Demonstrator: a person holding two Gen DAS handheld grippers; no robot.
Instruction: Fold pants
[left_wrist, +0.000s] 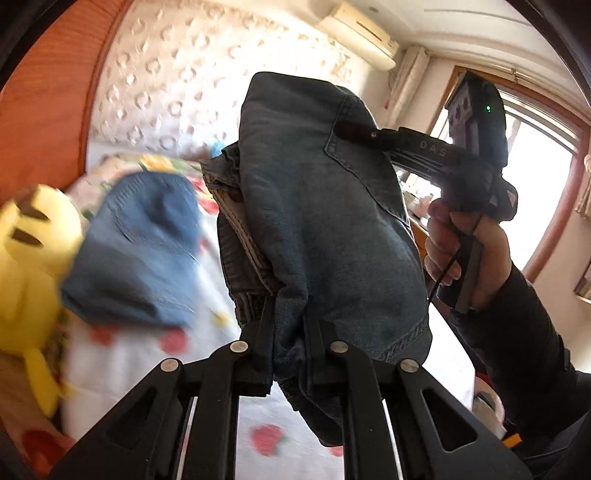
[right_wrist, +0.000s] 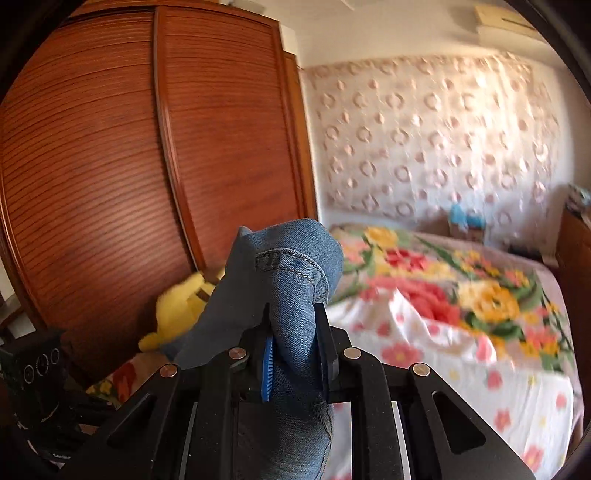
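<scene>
The blue denim pants (left_wrist: 317, 206) hang bunched in the air over the bed, held at two places. My left gripper (left_wrist: 288, 314) is shut on a lower fold of the denim. The right gripper (left_wrist: 345, 131), held in a person's hand (left_wrist: 465, 251), pinches the cloth near a pocket seam on the far side. In the right wrist view the right gripper (right_wrist: 293, 314) is shut on a thick roll of the pants (right_wrist: 291, 258), with blue pads (right_wrist: 266, 369) pressed against the cloth. A further blurred part of the pants (left_wrist: 147, 243) trails lower left.
A bed with a floral sheet (right_wrist: 443, 295) lies below and ahead. A yellow plush toy (left_wrist: 33, 251) sits at its left edge beside a wooden wardrobe (right_wrist: 147, 166). A padded wall (right_wrist: 424, 140), an air conditioner (left_wrist: 358, 33) and a window (left_wrist: 546, 166) surround the bed.
</scene>
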